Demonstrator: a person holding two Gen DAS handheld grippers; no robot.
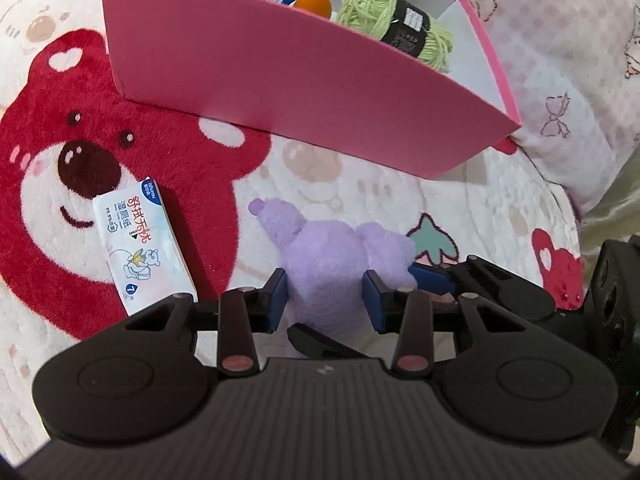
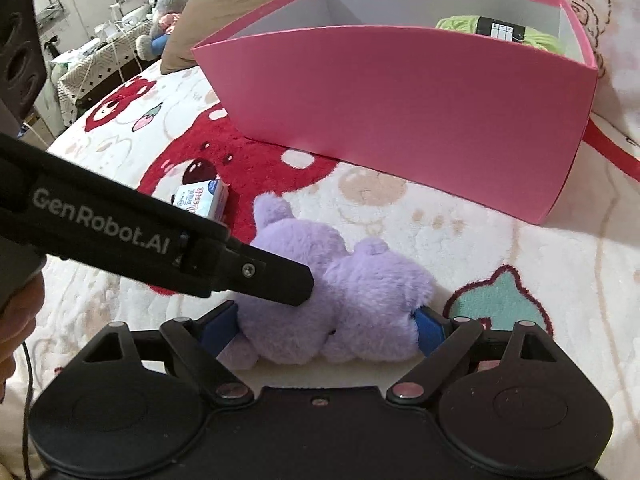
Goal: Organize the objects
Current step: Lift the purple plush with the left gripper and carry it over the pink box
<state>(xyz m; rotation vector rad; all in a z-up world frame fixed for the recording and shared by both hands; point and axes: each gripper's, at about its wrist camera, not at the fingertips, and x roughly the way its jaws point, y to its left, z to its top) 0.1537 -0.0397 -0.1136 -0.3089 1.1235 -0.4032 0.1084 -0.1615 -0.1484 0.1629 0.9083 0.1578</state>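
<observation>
Plush purple toy squashes softly under my clamped left gripper; my right gripper straddles its body, spread wide.

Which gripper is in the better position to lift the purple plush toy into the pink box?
Left. The left gripper is shut on the purple plush toy; the right gripper only straddles it, open. The pink box lies just ahead.

Lots of pink here: a hot pink box with a white inside, a lilac plush toy, and a cream blanket printed with red bears. Lime green yarn is banded in black. Blue pads are seen on black grippers.
</observation>
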